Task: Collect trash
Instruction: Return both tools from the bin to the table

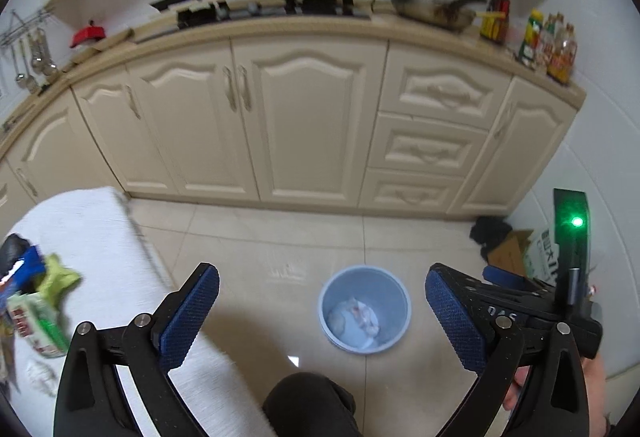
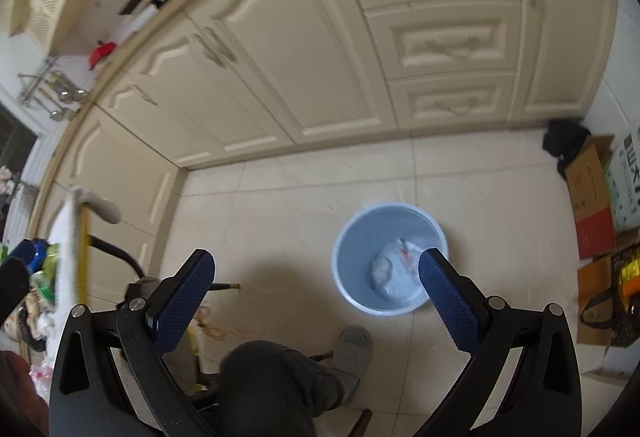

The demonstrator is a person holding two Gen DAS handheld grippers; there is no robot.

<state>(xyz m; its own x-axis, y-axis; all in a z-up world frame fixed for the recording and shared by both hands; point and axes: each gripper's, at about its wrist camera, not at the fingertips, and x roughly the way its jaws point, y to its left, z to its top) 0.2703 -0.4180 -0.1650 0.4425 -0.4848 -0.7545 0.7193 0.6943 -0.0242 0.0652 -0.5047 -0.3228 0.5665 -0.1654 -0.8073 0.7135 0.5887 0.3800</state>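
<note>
Kitchen floor, cream cabinets behind | blue bin [image 1: 365,309] w/ crumpled paper inside, below+ahead of both | left hand-held gripper [image 1: 322,311] & right hand-held gripper [image 2: 317,297] released, empty | remaining wrappers [image 1: 36,301] on white-cloth surface [image 1: 96,233], left side, nearer left hand-held gripper

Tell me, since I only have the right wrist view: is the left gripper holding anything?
Observer: No. The left gripper is open, with nothing between its pads.
Operator: Any trash on the table?
Observer: Yes. A crumpled green wrapper lies on the white tablecloth, at the left of the left wrist view.
Operator: Anything beside it?
Observer: A green and white carton lies just nearer the camera. It is too blurred to read.
</note>
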